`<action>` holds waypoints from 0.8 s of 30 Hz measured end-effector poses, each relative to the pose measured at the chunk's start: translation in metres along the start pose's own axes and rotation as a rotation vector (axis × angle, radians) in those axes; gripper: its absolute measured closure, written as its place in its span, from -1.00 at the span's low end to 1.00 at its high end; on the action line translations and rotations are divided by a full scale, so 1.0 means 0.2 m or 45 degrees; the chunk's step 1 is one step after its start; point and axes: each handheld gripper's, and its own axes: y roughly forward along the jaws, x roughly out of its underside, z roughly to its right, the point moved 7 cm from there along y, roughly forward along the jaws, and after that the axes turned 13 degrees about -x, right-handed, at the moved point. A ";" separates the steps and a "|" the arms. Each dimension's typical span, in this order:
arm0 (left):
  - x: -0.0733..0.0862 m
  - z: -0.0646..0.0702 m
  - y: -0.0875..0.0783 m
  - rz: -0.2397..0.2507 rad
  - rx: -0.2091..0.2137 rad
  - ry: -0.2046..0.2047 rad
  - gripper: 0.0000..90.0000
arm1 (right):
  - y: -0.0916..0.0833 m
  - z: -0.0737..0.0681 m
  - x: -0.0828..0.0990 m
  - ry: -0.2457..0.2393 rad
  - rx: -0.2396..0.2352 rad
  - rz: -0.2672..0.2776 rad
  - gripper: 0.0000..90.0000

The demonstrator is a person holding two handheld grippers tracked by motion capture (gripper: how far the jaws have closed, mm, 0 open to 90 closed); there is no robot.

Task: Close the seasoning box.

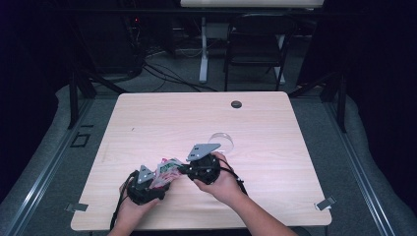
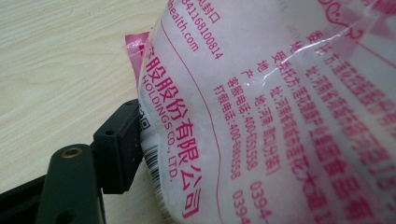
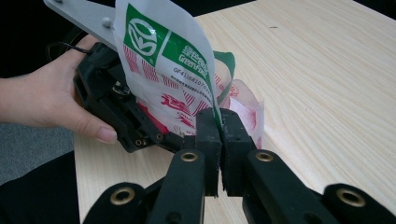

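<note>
A lab or test room: dark curtains, a bare wooden table (image 1: 275,147), a folding chair (image 1: 255,46), floor cables (image 1: 167,73).

Pale wood table (image 1: 275,182): clear round lid (image 1: 222,141), black grommet (image 1: 236,104).

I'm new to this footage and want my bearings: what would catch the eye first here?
The red, white and green printed bag near the table's front edge, held up between two hand-held grippers. The right hand-held gripper pinches the bag's edge with shut jaws; the left hand-held gripper has the bag against one visible pad. Behind them lies a clear round dish.
</note>
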 end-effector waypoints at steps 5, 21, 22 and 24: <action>0.00 0.01 0.02 -0.002 -0.008 0.028 -0.37 | 0.00 0.00 0.00 0.000 0.007 -0.003 0.96; 0.01 0.01 0.04 -0.014 -0.003 0.016 -0.50 | -0.01 0.00 0.00 -0.013 0.022 0.000 0.99; 0.01 0.02 0.04 -0.016 0.005 0.016 -0.53 | -0.01 -0.01 0.00 -0.008 0.025 0.008 0.99; 0.01 0.02 0.04 -0.014 0.004 0.017 -0.56 | -0.01 0.00 0.00 -0.011 0.021 0.001 0.99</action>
